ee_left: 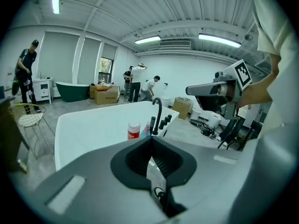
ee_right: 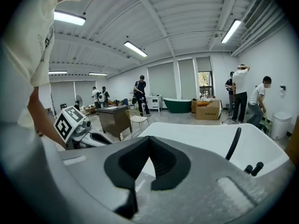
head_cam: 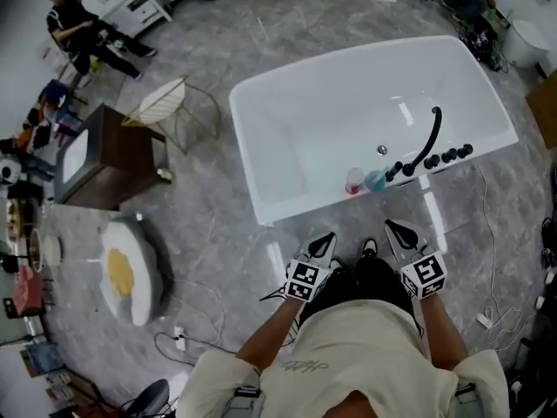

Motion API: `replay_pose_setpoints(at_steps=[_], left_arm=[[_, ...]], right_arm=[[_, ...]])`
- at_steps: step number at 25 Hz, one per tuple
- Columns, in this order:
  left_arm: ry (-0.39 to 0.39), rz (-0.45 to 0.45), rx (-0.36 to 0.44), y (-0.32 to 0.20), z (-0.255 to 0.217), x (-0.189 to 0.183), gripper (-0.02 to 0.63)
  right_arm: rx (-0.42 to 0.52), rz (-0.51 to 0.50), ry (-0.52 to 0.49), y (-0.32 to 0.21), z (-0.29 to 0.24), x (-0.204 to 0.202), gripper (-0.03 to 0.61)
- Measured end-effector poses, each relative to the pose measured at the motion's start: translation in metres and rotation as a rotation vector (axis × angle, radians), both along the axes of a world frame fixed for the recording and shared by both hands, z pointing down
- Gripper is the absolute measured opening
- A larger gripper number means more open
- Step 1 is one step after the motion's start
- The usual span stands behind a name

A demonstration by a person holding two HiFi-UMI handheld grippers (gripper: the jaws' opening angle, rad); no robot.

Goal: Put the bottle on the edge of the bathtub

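Note:
A white bathtub (head_cam: 261, 116) stands in front of me, with a black faucet (head_cam: 429, 138) and knobs on its near right rim. Inside the tub, by the faucet, stand a pale bottle with a red cap (head_cam: 354, 181) and a teal bottle (head_cam: 375, 179). The left gripper view shows the red-capped bottle (ee_left: 133, 130) beyond the jaws. My left gripper (head_cam: 324, 239) hovers short of the tub's near rim, its jaws shut and empty (ee_left: 150, 139). My right gripper (head_cam: 393, 226) is beside it, jaws together with nothing held (ee_right: 149, 138).
On the floor to the left are a wire chair (head_cam: 165, 103), a brown cabinet (head_cam: 113, 159) and an egg-shaped cushion (head_cam: 126, 273). Cables trail near my feet (head_cam: 187, 338). A person sits at the far left (head_cam: 78, 24); others stand in the background (ee_right: 240, 94).

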State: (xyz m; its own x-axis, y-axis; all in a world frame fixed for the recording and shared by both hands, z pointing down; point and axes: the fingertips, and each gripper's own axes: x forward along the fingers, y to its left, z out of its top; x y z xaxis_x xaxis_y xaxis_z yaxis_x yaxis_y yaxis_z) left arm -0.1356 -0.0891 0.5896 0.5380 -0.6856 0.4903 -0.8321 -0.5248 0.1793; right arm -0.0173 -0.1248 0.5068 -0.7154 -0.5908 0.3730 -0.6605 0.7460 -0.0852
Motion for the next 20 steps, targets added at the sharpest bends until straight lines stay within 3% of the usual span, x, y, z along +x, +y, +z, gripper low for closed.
replay_pose_setpoints(at_steps=[9,15,20], left_arm=[[0.033,0.002,0.103,-0.035,-0.087,0.018,0.017],[0.021,-0.066,0.226,-0.070,-0.161,0.006,0.017],[-0.009,-0.134,0.308,-0.083,-0.196,-0.007,0.017]], right_arm=[[0.148,-0.038,-0.056,-0.019,-0.073,0.008,0.000],[0.236,-0.058,-0.099,-0.033,-0.119,0.019,0.000],[0.282,-0.058,-0.129,-0.049,-0.143,0.026,0.000]])
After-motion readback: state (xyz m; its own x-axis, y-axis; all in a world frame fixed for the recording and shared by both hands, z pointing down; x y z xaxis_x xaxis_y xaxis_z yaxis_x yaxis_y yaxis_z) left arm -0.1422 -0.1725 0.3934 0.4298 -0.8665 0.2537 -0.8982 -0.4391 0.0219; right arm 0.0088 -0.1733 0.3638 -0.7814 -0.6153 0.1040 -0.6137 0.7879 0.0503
